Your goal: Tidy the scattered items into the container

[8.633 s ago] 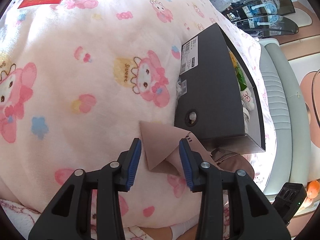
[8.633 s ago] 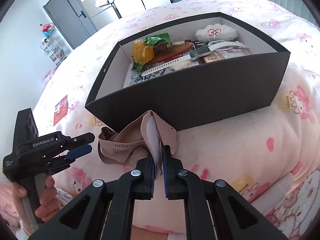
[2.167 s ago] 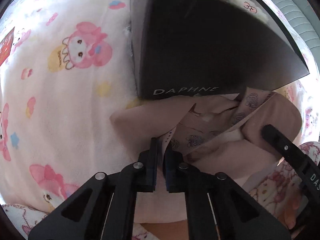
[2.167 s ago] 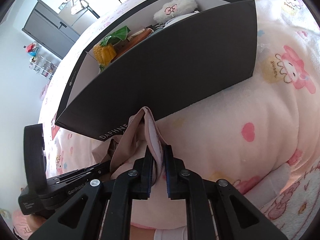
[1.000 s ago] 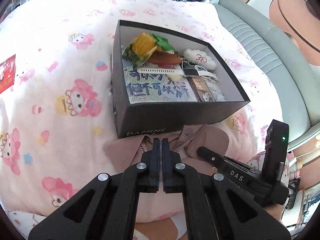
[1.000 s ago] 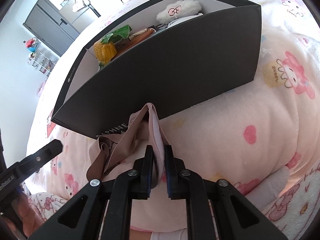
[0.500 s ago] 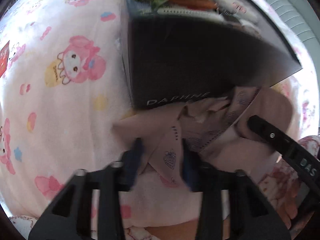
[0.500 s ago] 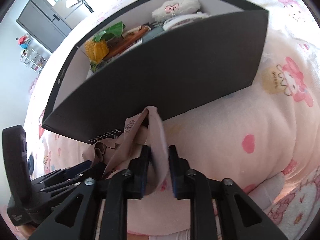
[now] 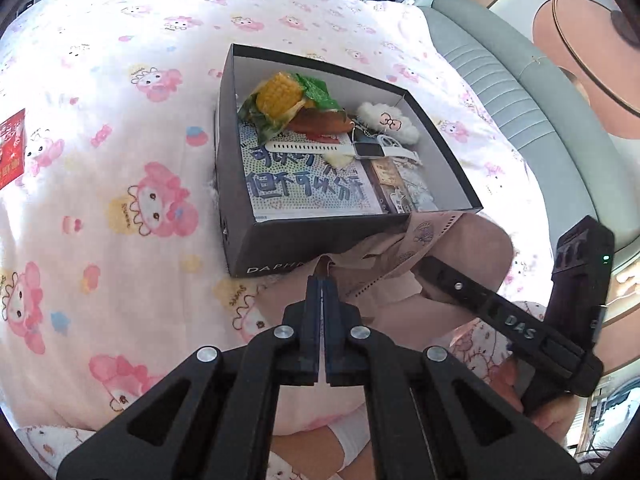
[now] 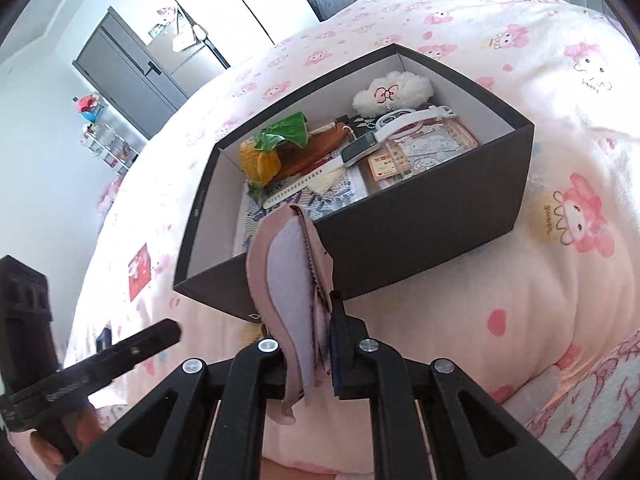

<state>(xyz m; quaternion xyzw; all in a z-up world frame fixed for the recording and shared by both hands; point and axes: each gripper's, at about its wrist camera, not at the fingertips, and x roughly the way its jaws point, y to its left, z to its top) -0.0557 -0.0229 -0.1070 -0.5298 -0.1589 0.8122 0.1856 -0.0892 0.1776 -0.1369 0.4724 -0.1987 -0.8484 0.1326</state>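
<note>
Pink garment (image 10: pixel 294 280) — pinched by closing right gripper (image 10: pixel 310 344), before black box (image 10: pixel 420 236) — left gripper (image 9: pixel 322 280) fully closed on its edge.

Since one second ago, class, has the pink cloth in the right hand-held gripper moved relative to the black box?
Yes. The cloth has risen: its top now overlaps the box rim, where before it lay below it.

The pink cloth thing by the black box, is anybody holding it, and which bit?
Yes. Both grippers hold the pink fabric garment: the right gripper is closing on a folded edge, and the left gripper pinches another edge.
</note>
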